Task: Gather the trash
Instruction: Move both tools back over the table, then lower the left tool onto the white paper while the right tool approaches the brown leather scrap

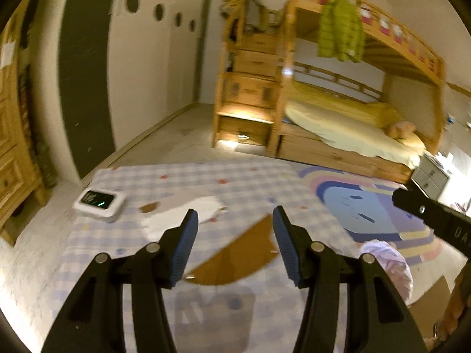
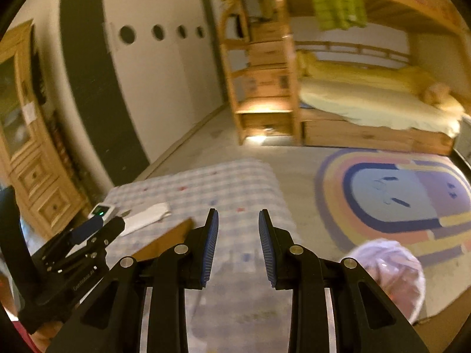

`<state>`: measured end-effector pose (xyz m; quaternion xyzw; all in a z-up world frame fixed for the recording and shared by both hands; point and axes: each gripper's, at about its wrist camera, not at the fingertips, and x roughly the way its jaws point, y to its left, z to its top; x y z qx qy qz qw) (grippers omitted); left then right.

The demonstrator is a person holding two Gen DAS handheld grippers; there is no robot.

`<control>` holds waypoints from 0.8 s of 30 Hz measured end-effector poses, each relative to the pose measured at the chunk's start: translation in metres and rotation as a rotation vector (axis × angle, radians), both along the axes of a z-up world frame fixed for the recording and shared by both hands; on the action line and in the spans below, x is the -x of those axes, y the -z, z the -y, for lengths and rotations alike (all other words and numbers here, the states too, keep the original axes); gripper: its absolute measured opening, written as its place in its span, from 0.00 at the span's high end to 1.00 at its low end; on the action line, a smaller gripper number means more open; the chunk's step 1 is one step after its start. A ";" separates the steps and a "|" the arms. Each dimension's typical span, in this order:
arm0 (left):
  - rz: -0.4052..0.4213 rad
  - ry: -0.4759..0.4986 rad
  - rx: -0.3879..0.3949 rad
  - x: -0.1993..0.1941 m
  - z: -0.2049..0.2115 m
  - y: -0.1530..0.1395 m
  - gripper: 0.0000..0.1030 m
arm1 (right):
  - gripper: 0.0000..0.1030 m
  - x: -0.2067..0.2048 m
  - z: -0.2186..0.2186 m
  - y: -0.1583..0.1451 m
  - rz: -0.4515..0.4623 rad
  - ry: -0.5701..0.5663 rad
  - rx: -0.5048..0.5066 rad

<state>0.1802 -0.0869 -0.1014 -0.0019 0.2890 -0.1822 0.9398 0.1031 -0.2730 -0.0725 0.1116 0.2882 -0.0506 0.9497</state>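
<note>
A wooden bunk bed [image 1: 347, 111] is standing against the far wall with a green jacket [image 1: 340, 29] hanging from its upper rail, and a striped oval rug [image 2: 394, 200] is lying on the floor in front of it. Nearer the cameras, a worktop under a checked cloth [image 1: 206, 182] is carrying the trash: a brown cardboard piece [image 1: 235, 259] is lying flat just ahead of the left gripper [image 1: 234, 232], a crumpled white paper [image 1: 188, 211] is sitting beyond it, and a small brown scrap [image 1: 148, 206] is lying between the paper and a white device with a dark screen [image 1: 98, 201] near the left edge. A pale pink plastic bag [image 2: 388, 273] is sitting on the floor just beside the worktop's right side. The left gripper is hovering over the cardboard with its jaws spread wide and gripping nothing. The right gripper [image 2: 238, 235] is hanging above the cloth, its jaws parted and holding nothing.
</note>
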 end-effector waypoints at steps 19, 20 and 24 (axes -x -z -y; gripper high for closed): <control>-0.154 -0.152 -0.112 -0.096 -0.051 0.041 0.50 | 0.71 -0.094 -0.058 0.040 -0.088 -0.173 0.008; -0.166 -0.151 -0.127 -0.101 -0.049 0.043 0.50 | 0.71 -0.097 -0.058 0.042 -0.092 -0.178 0.012; -0.222 -0.161 -0.119 -0.124 -0.049 0.050 0.50 | 0.71 -0.112 -0.056 0.046 -0.117 -0.180 0.022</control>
